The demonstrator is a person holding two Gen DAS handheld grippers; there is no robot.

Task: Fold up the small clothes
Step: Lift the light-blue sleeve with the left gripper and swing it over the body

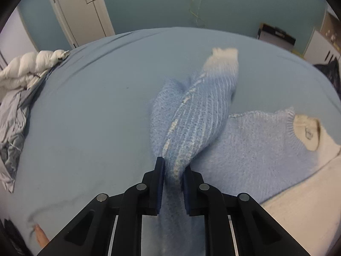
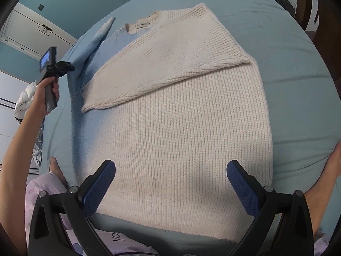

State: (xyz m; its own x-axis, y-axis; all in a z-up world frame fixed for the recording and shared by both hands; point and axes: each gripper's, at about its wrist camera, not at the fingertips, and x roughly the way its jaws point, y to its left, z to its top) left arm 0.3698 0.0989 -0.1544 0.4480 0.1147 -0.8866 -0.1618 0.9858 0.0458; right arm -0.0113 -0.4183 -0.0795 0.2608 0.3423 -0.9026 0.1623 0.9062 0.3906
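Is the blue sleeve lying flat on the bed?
No, the blue sleeve is lifted off the bed, pinched in the left gripper.

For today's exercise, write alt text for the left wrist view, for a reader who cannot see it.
The left claw is shut on the blue sleeve of a blue and cream sweater, lifting it above a bed sheet. The cream cuff points away from the camera; a white duvet is bunched at the left edge.

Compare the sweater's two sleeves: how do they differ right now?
The blue sleeve is pinched and lifted by the left gripper; the cream sleeve lies folded flat across the sweater's body, untouched. The blue one is twisted, the cream one smooth. Both are ribbed knit.
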